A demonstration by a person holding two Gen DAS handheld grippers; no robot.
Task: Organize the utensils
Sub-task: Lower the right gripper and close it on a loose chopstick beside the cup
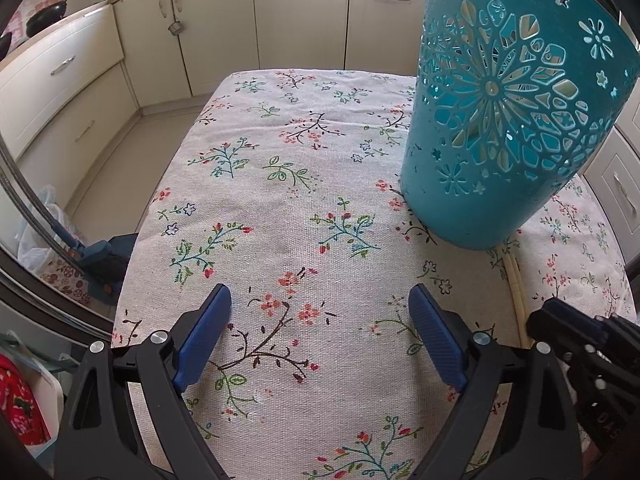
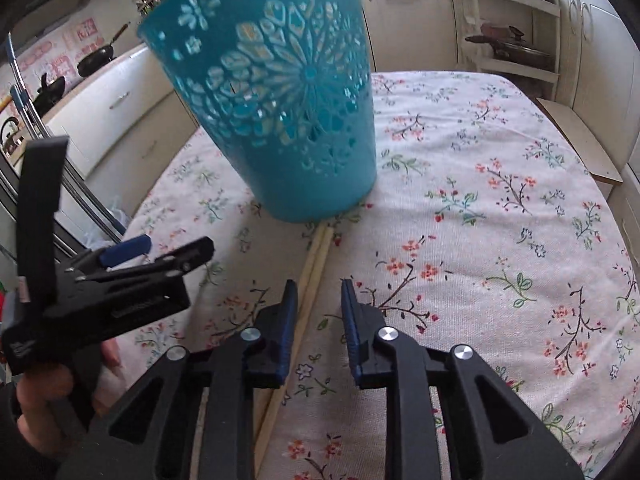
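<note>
A teal cut-out plastic holder (image 1: 508, 108) stands on the floral tablecloth, right of centre in the left wrist view and upper left in the right wrist view (image 2: 280, 100). Two pale wooden chopsticks (image 2: 314, 272) lie on the cloth, running from the holder's base back under my right gripper; a short stretch shows in the left wrist view (image 1: 517, 292). My right gripper (image 2: 319, 296) is open, low over the cloth, with the chopsticks just inside its left finger. My left gripper (image 1: 320, 304) is open and empty, left of the holder; it also shows in the right wrist view (image 2: 160, 256).
The table (image 2: 500, 200) fills both views, with cream kitchen cabinets (image 1: 200, 40) behind. A counter with black pans (image 1: 44, 20) is at the far left. A shelf rack with pots (image 2: 512, 48) stands at the back right. Bags and a blue tool (image 1: 96, 256) sit on the floor left.
</note>
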